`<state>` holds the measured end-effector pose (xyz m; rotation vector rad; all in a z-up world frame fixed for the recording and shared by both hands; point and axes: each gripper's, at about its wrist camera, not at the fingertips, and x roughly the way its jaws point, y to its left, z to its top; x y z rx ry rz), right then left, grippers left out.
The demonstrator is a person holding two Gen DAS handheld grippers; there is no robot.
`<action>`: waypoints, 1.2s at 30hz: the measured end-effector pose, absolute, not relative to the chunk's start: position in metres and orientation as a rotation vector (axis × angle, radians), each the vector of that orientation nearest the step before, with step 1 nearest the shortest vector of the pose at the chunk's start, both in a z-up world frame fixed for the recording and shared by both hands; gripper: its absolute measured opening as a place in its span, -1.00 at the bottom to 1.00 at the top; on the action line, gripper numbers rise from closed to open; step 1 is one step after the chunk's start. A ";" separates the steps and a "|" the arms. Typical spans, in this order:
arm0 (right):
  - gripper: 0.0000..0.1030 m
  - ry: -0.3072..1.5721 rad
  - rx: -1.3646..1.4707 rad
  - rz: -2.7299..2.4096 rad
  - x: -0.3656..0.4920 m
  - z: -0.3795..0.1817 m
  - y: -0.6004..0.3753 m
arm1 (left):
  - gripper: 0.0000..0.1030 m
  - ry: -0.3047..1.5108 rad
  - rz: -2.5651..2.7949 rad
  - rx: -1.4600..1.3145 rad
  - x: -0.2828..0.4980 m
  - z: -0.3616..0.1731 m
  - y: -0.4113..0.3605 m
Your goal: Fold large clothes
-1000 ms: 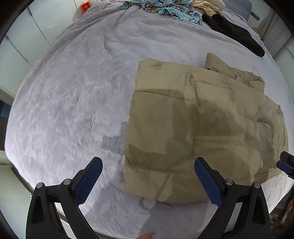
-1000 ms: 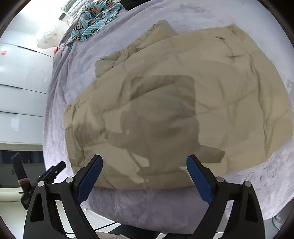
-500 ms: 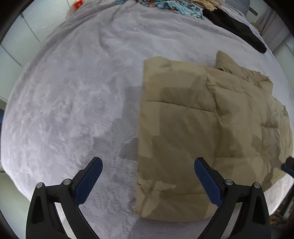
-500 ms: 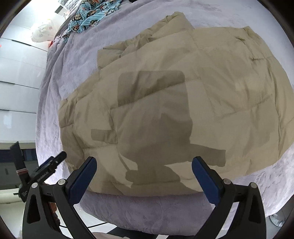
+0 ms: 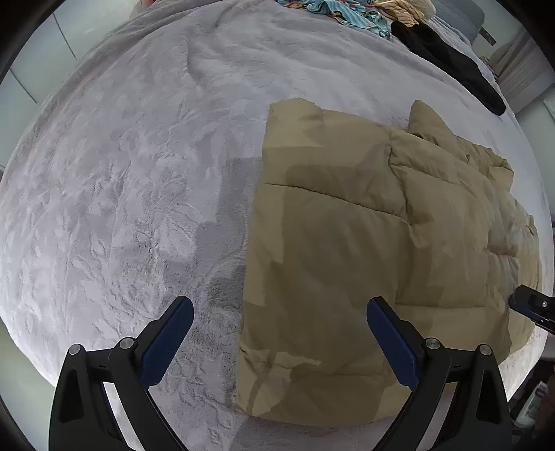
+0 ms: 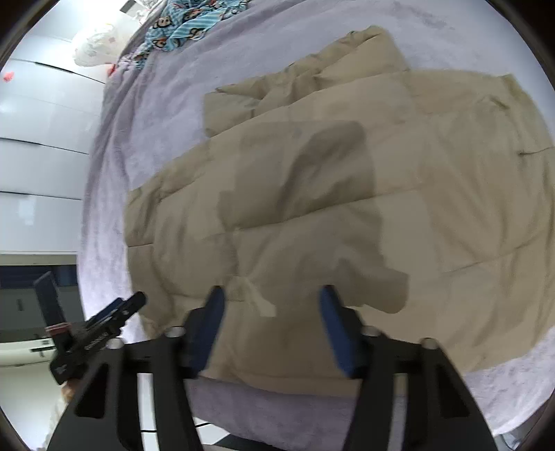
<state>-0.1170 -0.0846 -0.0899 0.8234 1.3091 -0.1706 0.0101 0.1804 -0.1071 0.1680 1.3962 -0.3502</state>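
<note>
A tan quilted puffer garment [image 5: 374, 249] lies folded flat on a grey plush bed cover [image 5: 121, 180]; it fills the right wrist view [image 6: 347, 194]. My left gripper [image 5: 279, 338] is open and empty, held above the garment's near left edge. My right gripper [image 6: 272, 326] is open with its jaws partly narrowed, empty, low over the garment's near edge. The right gripper's tip [image 5: 532, 307] shows at the right rim of the left wrist view. The left gripper [image 6: 100, 329] shows at the lower left of the right wrist view.
Black clothing [image 5: 451, 59] and a blue patterned garment [image 5: 333, 10] lie at the far end of the bed; the patterned garment also shows in the right wrist view [image 6: 187, 24]. White cabinet doors [image 6: 38, 138] stand beside the bed. The bed's near edge drops off below both grippers.
Both grippers moved forward and lower toward the tan garment. The right gripper's jaws narrowed from wide open to partly open. The garment has not moved.
</note>
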 end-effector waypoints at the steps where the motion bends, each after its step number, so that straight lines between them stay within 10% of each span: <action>1: -0.11 1.310 0.825 -0.165 -0.117 -0.091 -0.083 | 0.95 1.396 -0.360 0.166 0.010 -0.108 0.180; 27: -0.11 1.366 0.799 -0.215 -0.108 -0.120 -0.074 | 0.93 1.635 -0.971 -0.123 0.068 -0.195 0.145; 31: -0.11 1.366 0.785 -0.210 -0.105 -0.115 -0.073 | -0.17 1.665 -1.036 -0.140 0.067 -0.197 0.134; 36: -0.11 1.327 0.736 -0.185 -0.107 -0.094 -0.077 | -0.46 1.635 -1.053 -0.170 0.065 -0.177 0.138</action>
